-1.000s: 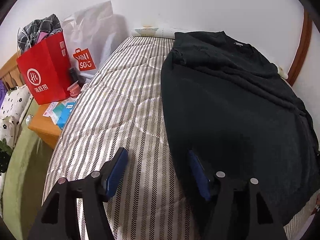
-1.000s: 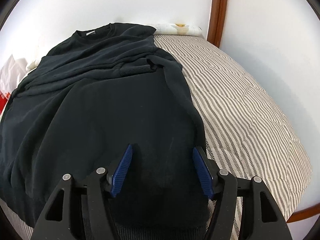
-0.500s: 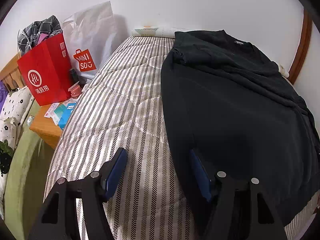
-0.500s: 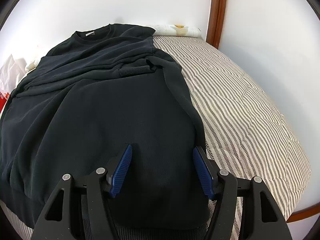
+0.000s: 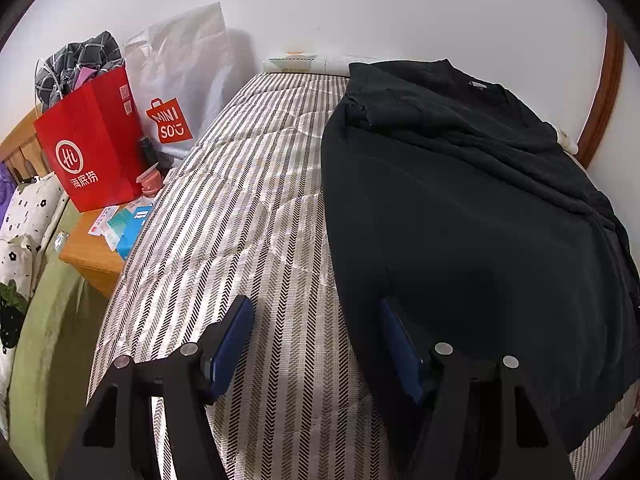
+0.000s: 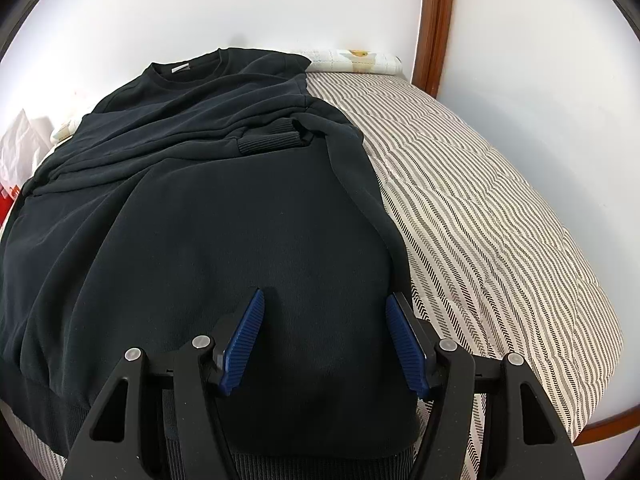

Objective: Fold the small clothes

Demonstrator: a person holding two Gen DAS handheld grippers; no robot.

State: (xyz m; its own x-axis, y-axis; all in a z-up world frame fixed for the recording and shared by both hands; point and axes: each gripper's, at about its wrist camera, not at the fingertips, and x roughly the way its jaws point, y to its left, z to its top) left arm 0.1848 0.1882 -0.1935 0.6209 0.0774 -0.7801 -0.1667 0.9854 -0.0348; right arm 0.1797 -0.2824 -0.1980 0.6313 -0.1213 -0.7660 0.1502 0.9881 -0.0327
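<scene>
A black sweatshirt (image 5: 472,216) (image 6: 224,220) lies spread on a striped mattress (image 5: 240,224) (image 6: 496,208), its collar toward the far wall and a sleeve folded across the chest. My left gripper (image 5: 316,320) is open, hovering over the sweatshirt's left edge near the hem; its right finger is over the dark cloth, its left one over the bare mattress. My right gripper (image 6: 325,312) is open above the sweatshirt's lower right part, close to the hem, with nothing pinched between the blue pads.
Left of the bed stands a wooden bedside table (image 5: 90,258) with a red paper bag (image 5: 90,152), a white shopping bag (image 5: 180,80) and small boxes. A green cover and floral cloth (image 5: 24,240) lie at far left. White walls and a brown door frame (image 6: 436,20) bound the bed.
</scene>
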